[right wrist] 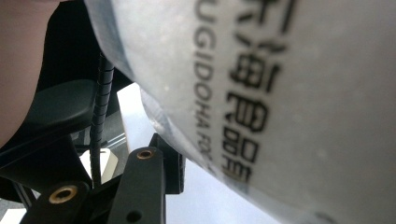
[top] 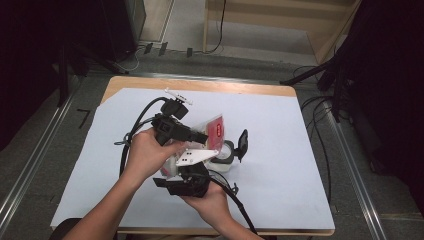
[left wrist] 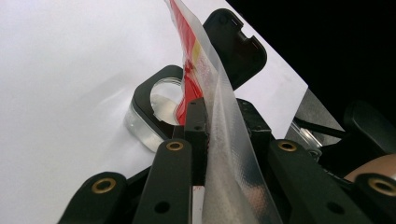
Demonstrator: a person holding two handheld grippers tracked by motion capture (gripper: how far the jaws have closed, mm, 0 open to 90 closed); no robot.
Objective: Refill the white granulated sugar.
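Observation:
A plastic bag (top: 215,127), red-printed with clear edges, hangs tilted over a clear container (top: 225,156) whose black lid (top: 242,142) stands open. My left gripper (top: 202,136) is shut on the bag's clear seam (left wrist: 224,140), with the container's mouth (left wrist: 161,100) just beyond. My right gripper (top: 176,171) sits below, near the bag's lower end. In the right gripper view the printed bag (right wrist: 289,93) lies close against one visible finger (right wrist: 145,179) and hides the other jaw. It looks pinched there.
White paper (top: 285,150) covers the wooden table (top: 200,85). Black cables (top: 131,135) trail from both grippers across the left and front. Dark stands and cables sit on the floor to the right of the table (top: 320,75).

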